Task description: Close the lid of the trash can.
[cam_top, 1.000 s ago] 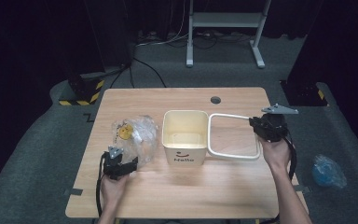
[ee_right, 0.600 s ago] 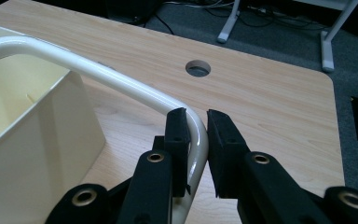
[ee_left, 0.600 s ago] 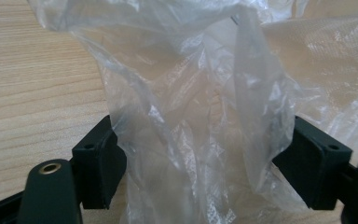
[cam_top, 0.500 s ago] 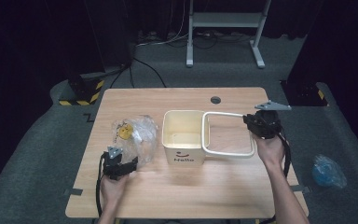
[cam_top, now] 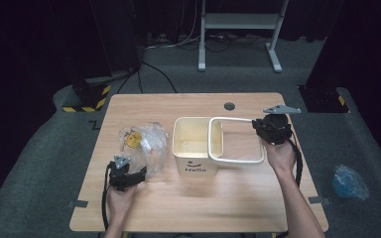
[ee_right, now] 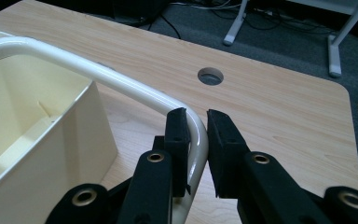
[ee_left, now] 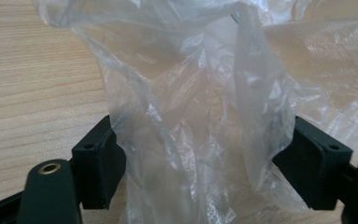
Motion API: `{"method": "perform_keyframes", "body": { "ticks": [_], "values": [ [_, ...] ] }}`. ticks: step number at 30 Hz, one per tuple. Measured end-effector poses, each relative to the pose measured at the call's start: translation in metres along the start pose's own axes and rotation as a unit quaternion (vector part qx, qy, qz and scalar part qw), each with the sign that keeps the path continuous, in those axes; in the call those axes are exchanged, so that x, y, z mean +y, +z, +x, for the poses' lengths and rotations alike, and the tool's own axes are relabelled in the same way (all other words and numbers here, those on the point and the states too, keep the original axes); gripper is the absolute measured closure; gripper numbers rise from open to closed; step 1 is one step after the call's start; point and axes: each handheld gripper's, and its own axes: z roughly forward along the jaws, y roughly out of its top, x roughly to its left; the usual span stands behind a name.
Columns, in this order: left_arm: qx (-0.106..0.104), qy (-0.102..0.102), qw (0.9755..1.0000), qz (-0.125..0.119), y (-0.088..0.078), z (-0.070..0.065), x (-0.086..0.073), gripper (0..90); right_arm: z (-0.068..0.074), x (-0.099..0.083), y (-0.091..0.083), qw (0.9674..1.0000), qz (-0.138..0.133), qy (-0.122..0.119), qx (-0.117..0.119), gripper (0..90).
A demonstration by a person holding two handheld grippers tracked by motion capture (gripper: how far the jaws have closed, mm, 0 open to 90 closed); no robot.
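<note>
At the table's centre, the white frame, clamped at its corner in the right gripper, now overlaps the rim of the cream bin, having shifted left from beside it. The left gripper stays in place, jaws wide around the clear plastic bag, pressing its sides. A blue bag lies on the floor, well apart.

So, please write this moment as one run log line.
left gripper: jaws wide around plastic bag | right gripper: shut on ring frame, frame partly over bin | table: wood
</note>
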Motion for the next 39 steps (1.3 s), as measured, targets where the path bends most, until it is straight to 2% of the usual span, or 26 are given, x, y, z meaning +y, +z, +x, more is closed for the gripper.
{"method": "perform_keyframes", "body": {
  "ticks": [39],
  "values": [
    [-0.002,0.000,1.0000,0.000,0.000,0.000,0.000,23.0,0.030,0.016,0.029,0.9999,0.006,-0.008,0.011,79.0]
  ]
}}
